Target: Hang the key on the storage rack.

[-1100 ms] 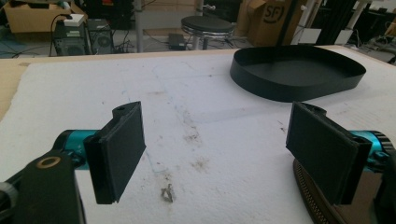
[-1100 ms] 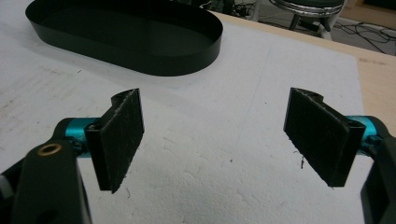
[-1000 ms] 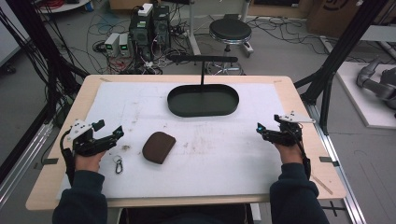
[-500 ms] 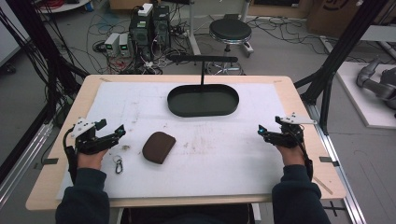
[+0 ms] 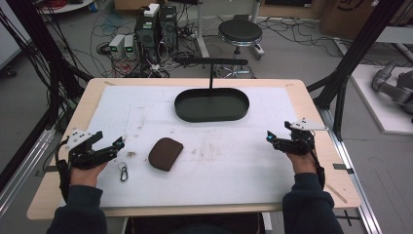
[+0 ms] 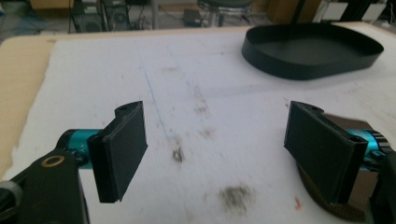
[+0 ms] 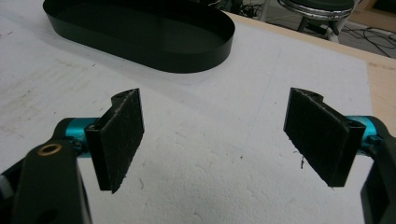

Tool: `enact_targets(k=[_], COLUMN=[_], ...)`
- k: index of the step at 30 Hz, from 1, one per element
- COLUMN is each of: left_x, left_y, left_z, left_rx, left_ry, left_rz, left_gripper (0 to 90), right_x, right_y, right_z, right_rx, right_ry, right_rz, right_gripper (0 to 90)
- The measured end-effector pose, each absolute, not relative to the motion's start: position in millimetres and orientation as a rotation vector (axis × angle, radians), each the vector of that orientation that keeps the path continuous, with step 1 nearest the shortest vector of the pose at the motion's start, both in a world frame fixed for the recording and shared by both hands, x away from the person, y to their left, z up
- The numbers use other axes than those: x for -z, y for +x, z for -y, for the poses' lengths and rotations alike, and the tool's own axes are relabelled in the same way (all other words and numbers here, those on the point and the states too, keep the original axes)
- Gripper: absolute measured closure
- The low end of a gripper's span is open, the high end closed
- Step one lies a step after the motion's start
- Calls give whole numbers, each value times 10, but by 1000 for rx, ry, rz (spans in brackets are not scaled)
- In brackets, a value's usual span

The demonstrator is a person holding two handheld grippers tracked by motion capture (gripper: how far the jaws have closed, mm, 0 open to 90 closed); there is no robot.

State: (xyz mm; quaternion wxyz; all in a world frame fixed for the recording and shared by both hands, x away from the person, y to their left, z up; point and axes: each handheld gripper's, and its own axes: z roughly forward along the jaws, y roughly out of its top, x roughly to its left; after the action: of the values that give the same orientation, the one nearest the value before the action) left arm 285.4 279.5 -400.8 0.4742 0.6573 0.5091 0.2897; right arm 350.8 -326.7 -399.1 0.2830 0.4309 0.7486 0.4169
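Note:
A brown pouch lies flat on the white mat, left of centre. Just left of it, my left gripper hovers open with nothing between its jaws. In the left gripper view the pads stand wide apart, and part of the pouch shows behind the right-hand one. My right gripper is open and empty at the mat's right side, pointing left. Its pads are spread over bare mat. A black oval tray sits empty at the back centre.
A small metal clip with a ring lies on the mat between the left gripper and the pouch. A black T-shaped stand rises behind the tray. The tray's wall lies ahead of both grippers. A stool and cables are beyond the table.
My left gripper has drifted slightly left and toward the table's near edge. The right gripper and the pouch have hardly moved.

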Motion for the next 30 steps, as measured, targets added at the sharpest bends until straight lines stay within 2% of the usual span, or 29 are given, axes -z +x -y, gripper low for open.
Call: enact_targets(k=[3,7,9,12,18,22,25,29,30], left_x=[4040,4097,4121,4127,4204,4290,4342,4351,4351], left_y=[2769,2696,2660,2651,2668,2709,2735,2742,2747], left_z=[-2830,-2830,-2807,-2818,-2812,-2784,-2768,-2754,-2749], left_rx=[-648,-566,-540,-521,-389,-362,-342,-322,-323], left_ry=[1642,1706,1769,1800,1883,1928,1961,1974,1984], left_rz=[-1271,-1291,-1241,-1239,-1286,-1302,-1315,-1304,-1304], left_gripper=[233,361,428,493,536,539,582,723,806], right_x=[3999,4001,3996,3998,4001,4001,4001,4001,4001], right_y=[3523,3525,3517,3515,3514,3513,3510,3509,3506], right_z=[3259,3243,3241,3241,3250,3255,3255,3257,3258], right_rx=[-1112,-1105,-1108,-1107,-1104,-1104,-1105,-1102,-1098], right_ry=[1153,1153,1148,1151,1149,1147,1147,1146,1144], right_rz=[-2010,-2016,-2015,-2015,-2021,-2024,-2025,-2026,-2028], right_gripper=[205,204,205,205,205,205,205,205,205])
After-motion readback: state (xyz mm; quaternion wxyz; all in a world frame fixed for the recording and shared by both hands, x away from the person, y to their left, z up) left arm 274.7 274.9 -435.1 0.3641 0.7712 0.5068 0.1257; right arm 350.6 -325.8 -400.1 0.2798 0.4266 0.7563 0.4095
